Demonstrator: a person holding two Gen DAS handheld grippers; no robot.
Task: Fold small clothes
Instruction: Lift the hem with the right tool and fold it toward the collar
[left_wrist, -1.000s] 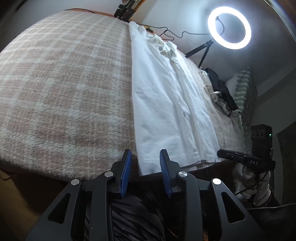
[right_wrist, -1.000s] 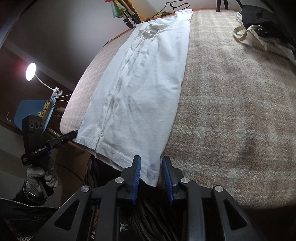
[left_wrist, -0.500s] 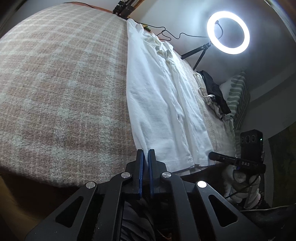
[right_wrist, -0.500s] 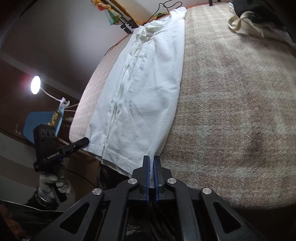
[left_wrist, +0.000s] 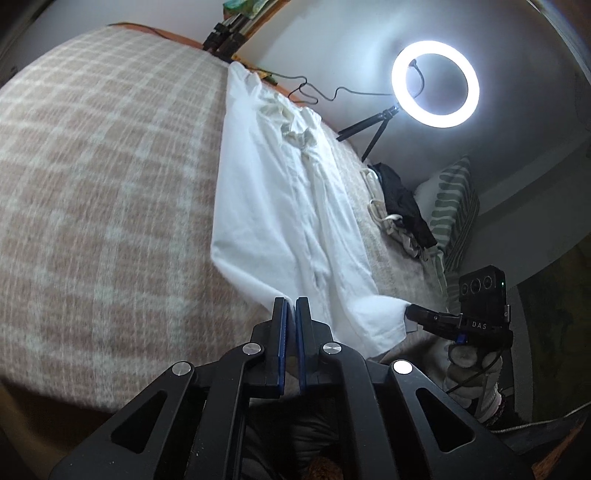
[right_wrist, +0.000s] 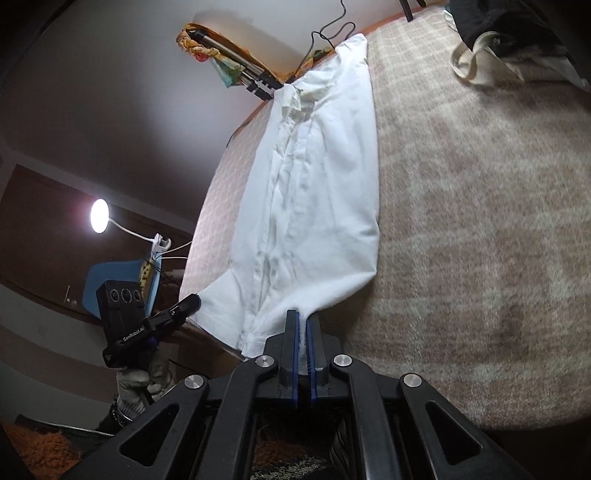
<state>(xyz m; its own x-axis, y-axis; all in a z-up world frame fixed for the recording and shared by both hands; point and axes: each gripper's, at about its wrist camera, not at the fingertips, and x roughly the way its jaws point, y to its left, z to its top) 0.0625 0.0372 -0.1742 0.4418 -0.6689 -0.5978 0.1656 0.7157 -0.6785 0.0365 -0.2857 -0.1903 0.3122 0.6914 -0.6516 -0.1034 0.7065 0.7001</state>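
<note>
The left gripper (left_wrist: 290, 306) is clamped on the near left hem corner of the long white cotton shirt (left_wrist: 280, 206), the right gripper (right_wrist: 301, 320) on the near right corner; it lies lengthwise on the beige checked wool blanket (left_wrist: 92, 184), hem lifted

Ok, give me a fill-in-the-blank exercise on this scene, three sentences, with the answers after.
1. Each claw, left and right, is shut on a bottom corner of the ____ shirt.
2. The shirt lies on a ____ blanket.
3. The ring light is switched ____.

Missing words: white; plaid; on
</note>
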